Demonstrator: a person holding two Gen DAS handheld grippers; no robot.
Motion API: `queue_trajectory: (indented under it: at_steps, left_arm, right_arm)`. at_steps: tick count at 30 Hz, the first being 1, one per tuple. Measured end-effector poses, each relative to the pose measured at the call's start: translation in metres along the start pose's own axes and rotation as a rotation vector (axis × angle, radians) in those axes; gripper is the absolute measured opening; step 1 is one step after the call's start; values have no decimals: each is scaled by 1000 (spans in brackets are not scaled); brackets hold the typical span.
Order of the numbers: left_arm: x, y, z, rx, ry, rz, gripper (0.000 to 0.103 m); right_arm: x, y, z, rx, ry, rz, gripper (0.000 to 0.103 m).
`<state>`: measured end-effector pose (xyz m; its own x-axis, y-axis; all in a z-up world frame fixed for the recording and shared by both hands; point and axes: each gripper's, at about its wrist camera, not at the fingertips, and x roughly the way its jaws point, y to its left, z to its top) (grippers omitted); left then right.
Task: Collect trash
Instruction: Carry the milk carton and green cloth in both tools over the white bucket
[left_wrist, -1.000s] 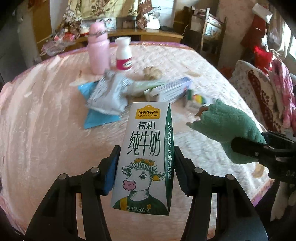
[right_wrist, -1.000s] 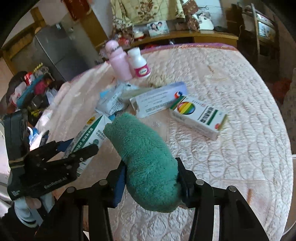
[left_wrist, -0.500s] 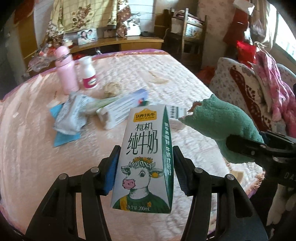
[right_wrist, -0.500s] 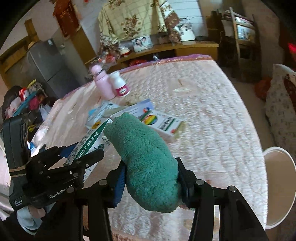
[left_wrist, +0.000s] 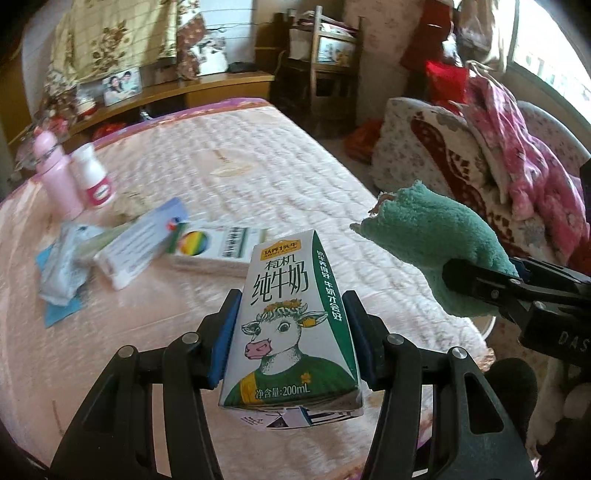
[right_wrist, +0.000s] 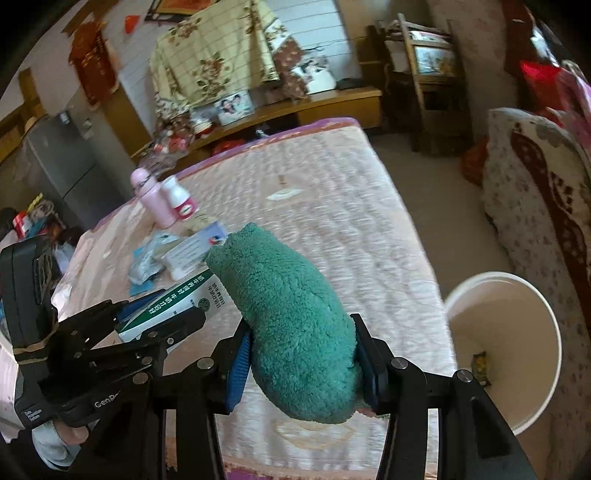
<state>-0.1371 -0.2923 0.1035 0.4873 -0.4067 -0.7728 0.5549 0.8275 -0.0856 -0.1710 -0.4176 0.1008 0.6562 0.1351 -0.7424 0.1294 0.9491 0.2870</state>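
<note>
Above the bed (left_wrist: 258, 177), a light, stiff carton (left_wrist: 291, 325) is being clamped by the left gripper (left_wrist: 291, 332), a soft, squashy cloth (right_wrist: 295, 332) by the right gripper (right_wrist: 301, 362).

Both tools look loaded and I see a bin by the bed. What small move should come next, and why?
Probably carry the right tool rightward over the white bin before letting go: it grips the green cloth above the bed's edge, not yet over the bin. The left tool, clamping the milk carton, could follow.
</note>
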Motion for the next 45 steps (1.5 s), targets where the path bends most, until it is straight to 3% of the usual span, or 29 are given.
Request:
queue_trajectory:
  at_steps: [20, 34, 45]
  left_arm:
    - [39, -91, 28, 105, 39, -82, 53]
    - [74, -153, 29, 149, 93, -152, 53]
    - [92, -177, 26, 166, 122, -177, 53]
  right_arm:
    - [-23, -109, -14, 165, -12, -110, 48]
    - [-24, -165, -35, 268, 7, -156, 48]
    - [-23, -188, -48, 301, 20, -196, 48]
